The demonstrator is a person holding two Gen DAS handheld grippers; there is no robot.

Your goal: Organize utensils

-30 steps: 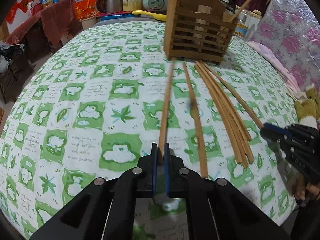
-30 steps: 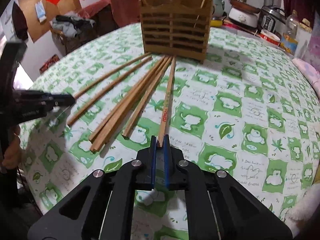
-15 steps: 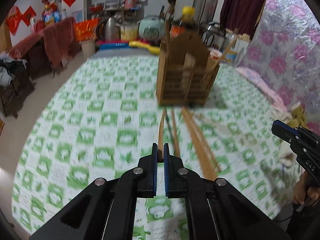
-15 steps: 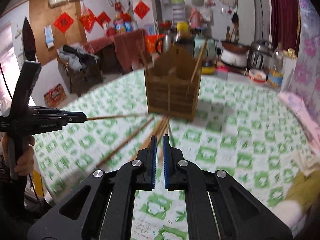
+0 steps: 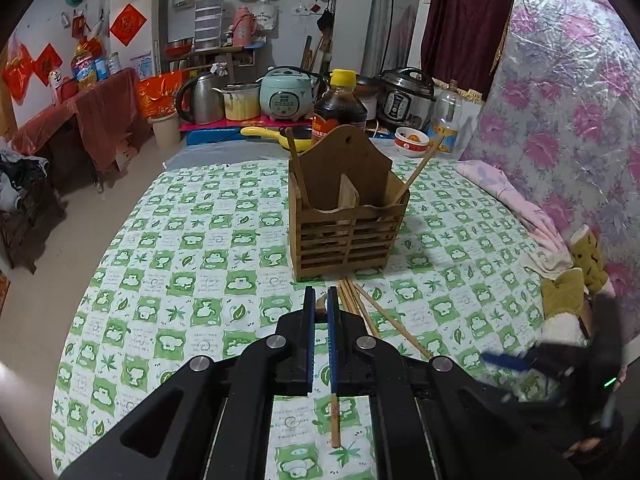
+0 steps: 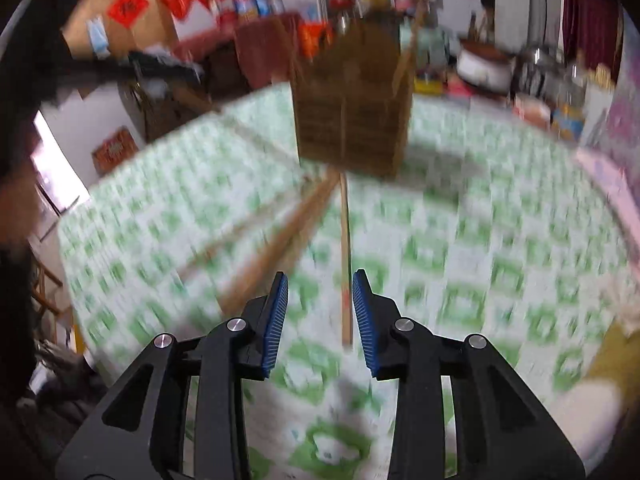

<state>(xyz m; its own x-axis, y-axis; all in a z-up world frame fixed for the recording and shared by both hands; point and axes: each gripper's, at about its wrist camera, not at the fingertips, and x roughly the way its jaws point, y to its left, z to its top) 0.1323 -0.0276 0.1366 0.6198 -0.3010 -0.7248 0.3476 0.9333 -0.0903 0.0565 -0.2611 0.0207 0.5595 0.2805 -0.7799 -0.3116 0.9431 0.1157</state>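
Left gripper (image 5: 319, 312): jaws closed on a chopstick (image 5: 320, 307), of which only the end shows between the pads, seen nearly end-on; held off the counter (image 5: 168, 240), aimed down toward the wooden holder (image 5: 348, 224).

Right gripper (image 6: 320, 304): jaws opening, pads not pressing anything. One loose chopstick (image 6: 345, 256) lies on the cloth in the gap line between them, apparently free. Right view is motion-blurred, so contact there is a judgement.

Remaining chopsticks (image 5: 360, 308) are fanned on the counter just in front of the holder's base. The holder stands upright with a centre divider; one stick (image 5: 298, 172) leans in the left compartment, another (image 5: 420, 170) in the right.

Step in hand, as I read it: left is carrying a stick to the holder; right has let go or not yet grasped.

Next move calls for:
- left: tip the stick more upright, bring its lower end over a compartment, clear the tall back panel and the sticks already inside, then release.
- right: settle, line the pads across the single stick, not the bundle beside it, then close.
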